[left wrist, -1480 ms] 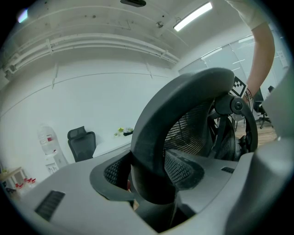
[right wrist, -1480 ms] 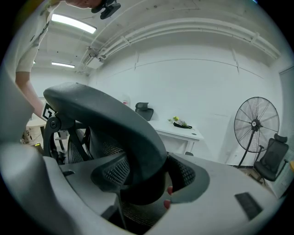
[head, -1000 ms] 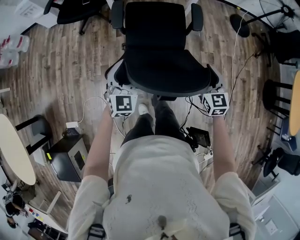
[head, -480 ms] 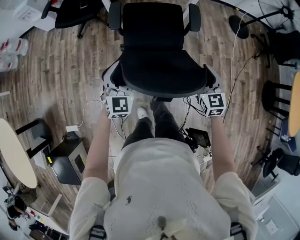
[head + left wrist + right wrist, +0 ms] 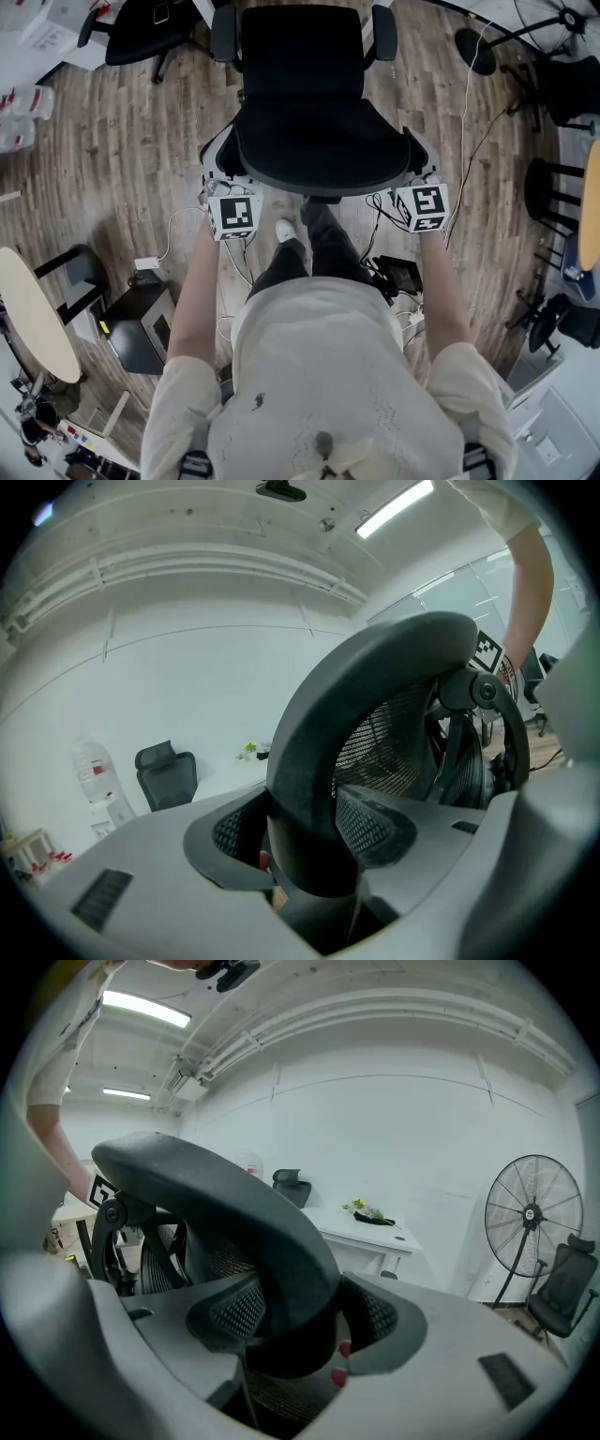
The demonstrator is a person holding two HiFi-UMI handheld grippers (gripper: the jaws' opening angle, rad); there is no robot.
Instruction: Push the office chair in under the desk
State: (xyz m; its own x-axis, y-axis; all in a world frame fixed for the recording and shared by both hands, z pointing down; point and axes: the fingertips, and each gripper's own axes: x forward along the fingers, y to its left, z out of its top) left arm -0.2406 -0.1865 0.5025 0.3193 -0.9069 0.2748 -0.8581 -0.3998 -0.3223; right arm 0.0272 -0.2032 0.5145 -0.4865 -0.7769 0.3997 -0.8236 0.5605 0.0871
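The black office chair (image 5: 309, 103) stands in front of me in the head view, its seat facing away. My left gripper (image 5: 217, 176) is shut on the left side of the backrest's grey rim (image 5: 305, 761). On the right side of that rim (image 5: 272, 1241), my right gripper (image 5: 420, 169) is shut as well. In each gripper view the thick rim fills the gap between the mesh pads. A white desk (image 5: 370, 1227) with a small plant on it stands ahead by the wall.
Another black chair (image 5: 141, 28) stands at the far left. A computer box (image 5: 141, 328) and cables (image 5: 394, 272) lie on the wooden floor beside my legs. A round table (image 5: 37, 309) is at the left, black stools (image 5: 553, 197) at the right, and a standing fan (image 5: 530, 1218) beyond.
The chair and both grippers have moved forward together, up the head view. The floor items have slid back toward me. Neither grip has altered.
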